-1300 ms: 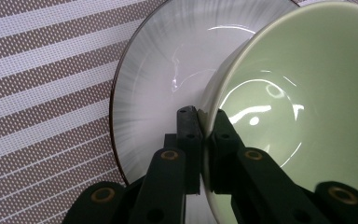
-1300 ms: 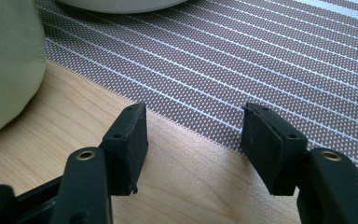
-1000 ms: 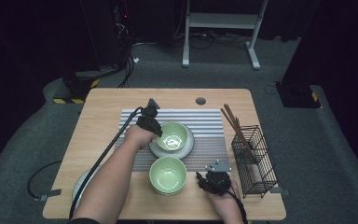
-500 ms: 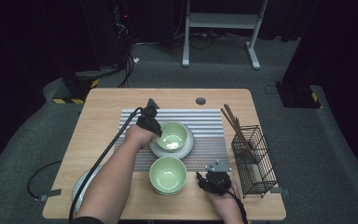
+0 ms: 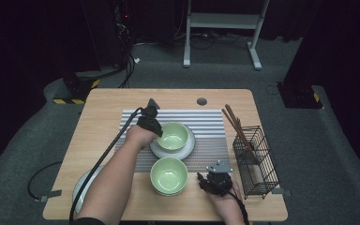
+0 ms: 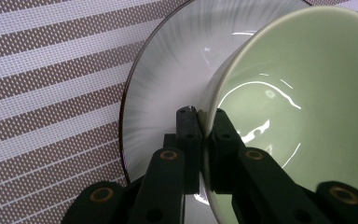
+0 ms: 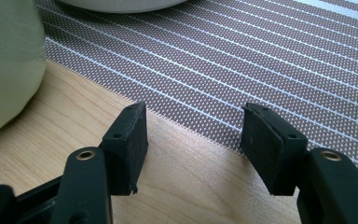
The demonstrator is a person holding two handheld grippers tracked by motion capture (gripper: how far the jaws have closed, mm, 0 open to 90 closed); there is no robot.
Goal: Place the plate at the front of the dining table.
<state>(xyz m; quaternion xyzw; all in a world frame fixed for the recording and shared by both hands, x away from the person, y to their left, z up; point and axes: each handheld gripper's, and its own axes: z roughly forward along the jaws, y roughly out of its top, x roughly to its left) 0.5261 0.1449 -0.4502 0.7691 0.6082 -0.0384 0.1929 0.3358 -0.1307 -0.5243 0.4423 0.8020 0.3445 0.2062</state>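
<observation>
L gripper (image 6: 204, 122) pinching rim of far bowl (image 6: 307, 93), bowl sits on plate (image 6: 168, 84) on striped mat (image 5: 211, 123) | R gripper (image 7: 193, 135) jaws spread, nothing btwn, low over table (image 7: 37, 154) at mat edge, just R of near bowl (image 5: 168, 175)
</observation>
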